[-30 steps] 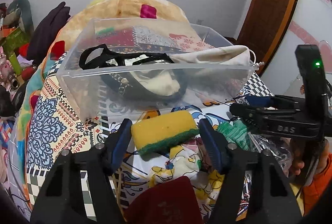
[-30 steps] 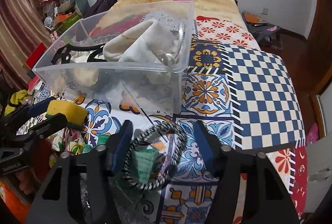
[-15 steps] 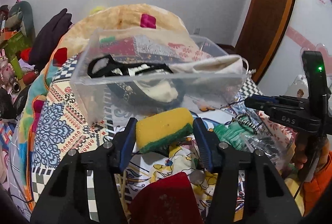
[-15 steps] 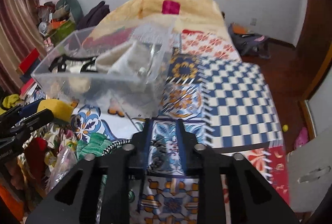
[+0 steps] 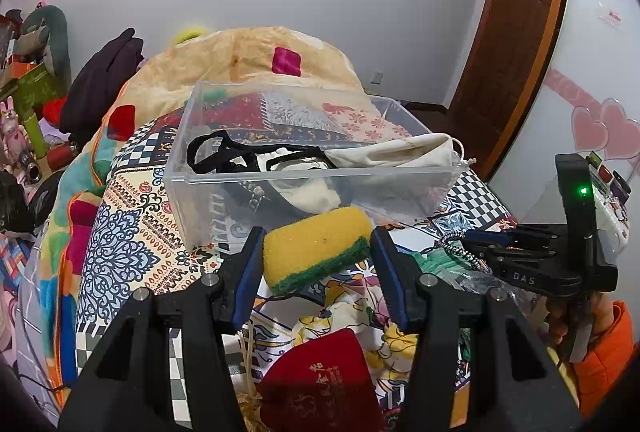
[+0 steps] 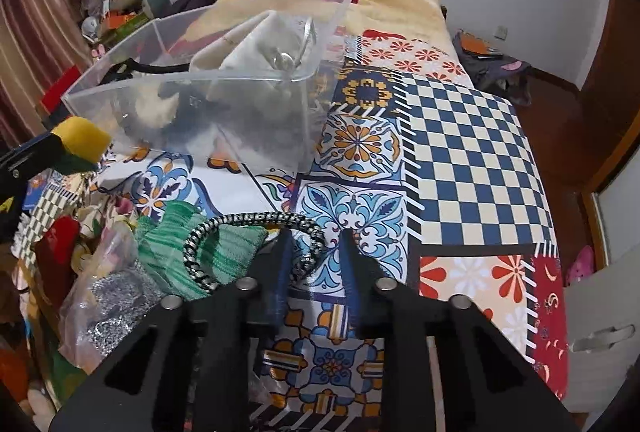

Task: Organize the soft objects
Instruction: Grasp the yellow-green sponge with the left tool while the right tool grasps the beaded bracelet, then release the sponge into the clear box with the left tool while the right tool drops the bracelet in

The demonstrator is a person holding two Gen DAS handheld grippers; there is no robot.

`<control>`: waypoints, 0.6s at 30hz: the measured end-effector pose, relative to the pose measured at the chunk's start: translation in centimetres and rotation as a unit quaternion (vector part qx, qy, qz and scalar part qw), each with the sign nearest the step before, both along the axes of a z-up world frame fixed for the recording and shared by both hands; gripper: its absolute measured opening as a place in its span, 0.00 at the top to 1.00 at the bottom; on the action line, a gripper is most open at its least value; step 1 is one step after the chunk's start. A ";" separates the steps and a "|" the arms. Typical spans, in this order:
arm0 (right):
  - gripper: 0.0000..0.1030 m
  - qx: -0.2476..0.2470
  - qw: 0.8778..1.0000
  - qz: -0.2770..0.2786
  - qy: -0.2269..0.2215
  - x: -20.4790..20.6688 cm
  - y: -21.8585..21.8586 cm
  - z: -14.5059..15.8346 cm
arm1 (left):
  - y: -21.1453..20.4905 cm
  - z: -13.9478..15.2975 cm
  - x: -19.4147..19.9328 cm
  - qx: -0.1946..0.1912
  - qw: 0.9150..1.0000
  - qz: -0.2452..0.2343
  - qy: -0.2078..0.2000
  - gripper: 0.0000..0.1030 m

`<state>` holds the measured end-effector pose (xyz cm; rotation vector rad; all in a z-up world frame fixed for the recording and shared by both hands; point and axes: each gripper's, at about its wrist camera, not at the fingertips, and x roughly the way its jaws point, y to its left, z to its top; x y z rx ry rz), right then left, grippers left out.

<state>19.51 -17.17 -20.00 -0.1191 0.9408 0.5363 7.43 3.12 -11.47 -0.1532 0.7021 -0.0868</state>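
Seen from the left wrist, the left tool (image 5: 316, 256) pinches a yellow sponge (image 5: 316, 252) with a green scouring face, both blue pads pressed to its ends, the sponge lifted clear of the patterned bedspread (image 5: 120, 244). Straight ahead at twelve o'clock sits the clear plastic bin (image 5: 304, 172), which already holds a black strap (image 5: 224, 152) and a cream cloth pouch (image 5: 392, 152). At three o'clock the right tool (image 5: 472, 238) reaches in, gripped by a hand (image 5: 576, 316) in an orange sleeve (only its edge shows). A dark red pouch (image 5: 320, 380) lies at six o'clock.

From the right wrist, the right tool (image 6: 314, 252) has its pads drawn close together, with the black-and-white braided cord loop (image 6: 248, 228) caught at the left pad; whether it is truly pinched I cannot tell. The loop lies across a green knitted cloth (image 6: 176, 252) at nine o'clock. The bin (image 6: 208, 92) stands at eleven o'clock, the sponge (image 6: 82, 136) at ten.
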 end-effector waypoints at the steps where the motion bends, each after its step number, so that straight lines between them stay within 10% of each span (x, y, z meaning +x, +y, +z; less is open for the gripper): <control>1: 0.90 0.001 1.000 0.000 -0.001 0.0 0.0 0.0 | 0.0 0.1 0.0 0.000 1.000 0.001 0.000 0.49; 18: 0.93 0.067 0.991 -0.009 -0.118 -2.6 0.3 8.5 | 1.8 3.9 -0.6 0.008 0.998 0.035 -0.059 0.49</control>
